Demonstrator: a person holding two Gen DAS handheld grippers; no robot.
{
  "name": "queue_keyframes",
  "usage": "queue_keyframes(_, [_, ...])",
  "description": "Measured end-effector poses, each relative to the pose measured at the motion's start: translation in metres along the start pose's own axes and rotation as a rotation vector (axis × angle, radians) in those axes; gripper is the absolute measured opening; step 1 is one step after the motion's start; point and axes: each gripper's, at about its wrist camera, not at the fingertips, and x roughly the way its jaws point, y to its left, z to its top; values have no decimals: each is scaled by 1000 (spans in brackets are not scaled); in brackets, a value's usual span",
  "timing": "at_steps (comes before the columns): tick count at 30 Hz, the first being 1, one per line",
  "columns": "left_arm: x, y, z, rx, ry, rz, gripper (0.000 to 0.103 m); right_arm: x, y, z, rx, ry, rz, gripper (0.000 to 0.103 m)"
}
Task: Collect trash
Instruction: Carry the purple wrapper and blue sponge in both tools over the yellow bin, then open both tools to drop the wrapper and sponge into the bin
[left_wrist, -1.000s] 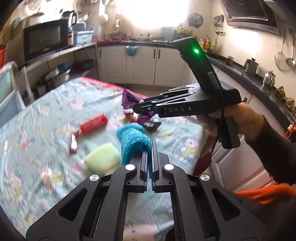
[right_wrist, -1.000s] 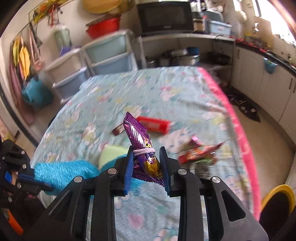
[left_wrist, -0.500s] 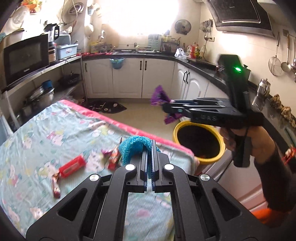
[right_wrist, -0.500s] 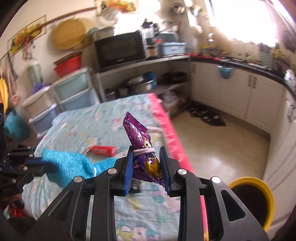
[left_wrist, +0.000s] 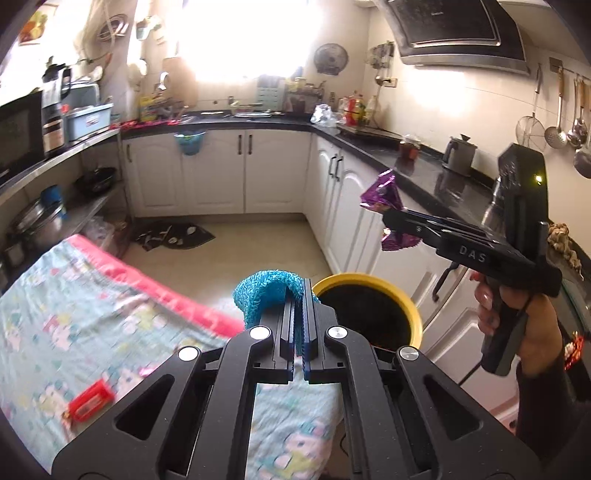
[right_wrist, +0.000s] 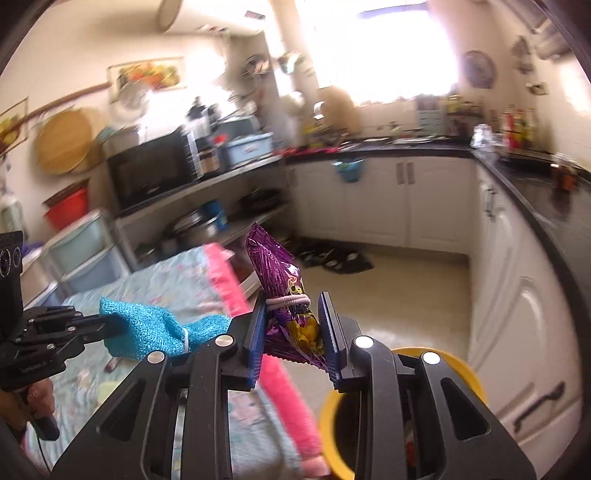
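My left gripper (left_wrist: 298, 291) is shut on a turquoise knitted cloth (left_wrist: 264, 293), which hangs over the table's red-edged corner beside the yellow bin (left_wrist: 412, 314). In the right wrist view that cloth (right_wrist: 147, 332) sticks out at the left. My right gripper (right_wrist: 295, 317) is shut on a purple snack wrapper (right_wrist: 284, 291) with a pale band around it. It hovers above the yellow bin (right_wrist: 469, 373), whose dark inside shows below. From the left wrist view the right gripper (left_wrist: 386, 221) holds the wrapper (left_wrist: 380, 192) up beyond the bin, a hand on its grip.
A table with a floral cloth (left_wrist: 74, 332) lies at the left, with a red packet (left_wrist: 90, 400) on it. White cabinets (left_wrist: 218, 170) and a black counter (left_wrist: 417, 166) ring the room. A dark mat (left_wrist: 173, 236) lies on the tiled floor.
Both grippers have swung right, off the table and toward the yellow bin, each keeping its load. The bin has come into view and now sits just below them.
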Motion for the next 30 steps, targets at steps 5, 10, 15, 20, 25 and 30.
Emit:
queue_keyframes(5, [34, -19, 19, 0, 7, -49, 0, -15, -37, -4, 69, -45, -92, 26])
queue_keyframes(10, [70, -33, 33, -1, 20, -87, 0, -19, -68, -14, 126, -55, -156, 26])
queue_keyframes(15, [111, -48, 41, 6, 56, -120, 0, -12, -89, -26, 168, -38, -201, 27])
queue_keyframes(20, [145, -59, 38, 5, 89, -151, 0, 1, -104, -42, 192, 3, -253, 27])
queue_keyframes(25, [178, -62, 26, -11, 143, -183, 1, 18, -114, -63, 230, 54, -272, 28])
queue_keyframes(30, [203, -56, 13, -49, 201, -206, 1, 36, -122, -81, 251, 118, -285, 29])
